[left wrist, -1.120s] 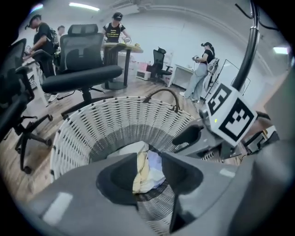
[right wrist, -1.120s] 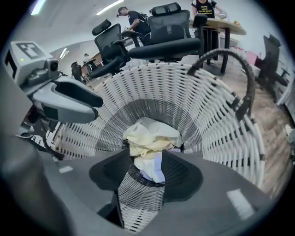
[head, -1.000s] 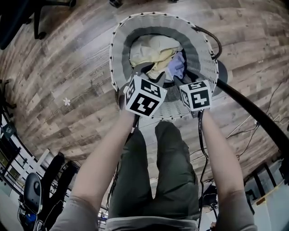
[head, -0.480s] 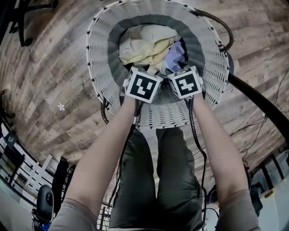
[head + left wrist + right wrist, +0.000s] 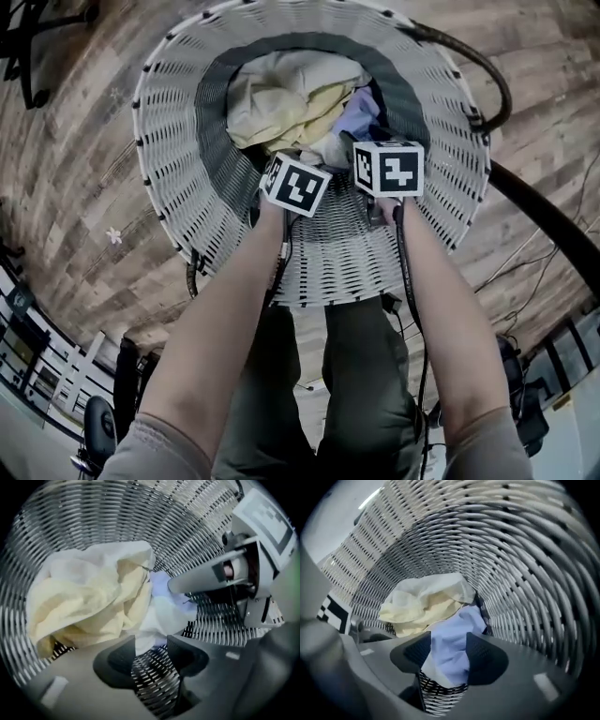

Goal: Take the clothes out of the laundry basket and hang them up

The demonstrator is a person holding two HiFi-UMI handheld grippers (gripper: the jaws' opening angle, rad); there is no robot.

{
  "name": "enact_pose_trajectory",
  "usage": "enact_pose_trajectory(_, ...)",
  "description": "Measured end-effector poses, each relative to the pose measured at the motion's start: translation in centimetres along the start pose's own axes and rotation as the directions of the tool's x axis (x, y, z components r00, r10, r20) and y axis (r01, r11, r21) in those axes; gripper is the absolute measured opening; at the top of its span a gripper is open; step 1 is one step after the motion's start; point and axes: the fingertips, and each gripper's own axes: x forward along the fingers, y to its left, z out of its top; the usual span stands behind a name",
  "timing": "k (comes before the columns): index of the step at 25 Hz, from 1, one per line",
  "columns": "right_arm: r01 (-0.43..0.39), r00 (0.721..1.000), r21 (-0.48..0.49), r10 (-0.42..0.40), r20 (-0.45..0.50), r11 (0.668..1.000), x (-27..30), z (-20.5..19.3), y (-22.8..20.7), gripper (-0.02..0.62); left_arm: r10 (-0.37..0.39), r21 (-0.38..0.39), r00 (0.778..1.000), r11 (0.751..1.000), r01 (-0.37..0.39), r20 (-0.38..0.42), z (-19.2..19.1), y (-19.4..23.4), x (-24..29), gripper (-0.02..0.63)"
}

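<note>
A white wicker laundry basket point(image 5: 178, 141) stands on the floor and holds a pale yellow garment point(image 5: 281, 98) and a light blue garment point(image 5: 361, 117). Both grippers reach down inside it; in the head view their marker cubes, left point(image 5: 296, 185) and right point(image 5: 388, 169), hide the jaws. My left gripper point(image 5: 151, 651) is open, and an edge of the pale blue-white cloth point(image 5: 161, 613) just reaches between its tips. My right gripper point(image 5: 448, 656) is open with the light blue garment point(image 5: 452, 637) lying between its fingers. The yellow garment point(image 5: 422, 604) lies just beyond.
The basket wall point(image 5: 525, 573) curves closely round both grippers. A black hose or cable point(image 5: 544, 220) runs across the wooden floor point(image 5: 66, 187) right of the basket. The person's legs point(image 5: 366, 394) stand directly in front of the basket.
Both grippers have gone down and forward from the basket's near rim into it, up to the clothes. The basket now fills more of the head view.
</note>
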Motion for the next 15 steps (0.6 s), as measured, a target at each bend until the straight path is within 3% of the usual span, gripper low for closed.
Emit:
enact_pose_trajectory(4, -0.001, 0.999, 0.118, -0.004, 0.039, 0.993, 1.2, 0.6, -1.5, 0.241, -0.035, 0.007, 0.999, 0.999, 0.035, 0.036, 0.6, -0.2, 3.1, 0.227)
enact_pose_trajectory(8, -0.025, 0.999, 0.152, 0.021, 0.025, 0.988, 3.0, -0.4, -1.1, 0.233, -0.079, -0.100, 0.994, 0.991, 0.087, 0.081, 0.6, 0.1, 5.2, 0.225)
enact_pose_trajectory(10, -0.043, 0.999, 0.183, 0.041, 0.016, 0.982, 3.7, -1.1, -1.0, 0.212, -0.074, -0.138, 0.994, 0.987, 0.086, 0.085, 0.4, 0.6, 5.6, 0.187)
enact_pose_trajectory(13, -0.053, 0.999, 0.251, 0.050, 0.021, 0.966, 3.6, -1.8, -1.5, 0.060, -0.066, -0.161, 0.993, 0.984, 0.081, 0.095, 0.4, 0.7, 5.5, 0.107)
enact_pose_trajectory(15, -0.054, 0.998, 0.282, 0.048, 0.030, 0.958, 2.9, -1.9, -1.6, 0.023, -0.058, -0.176, 0.994, 0.982, 0.075, 0.098, 0.5, 0.7, 4.7, 0.058)
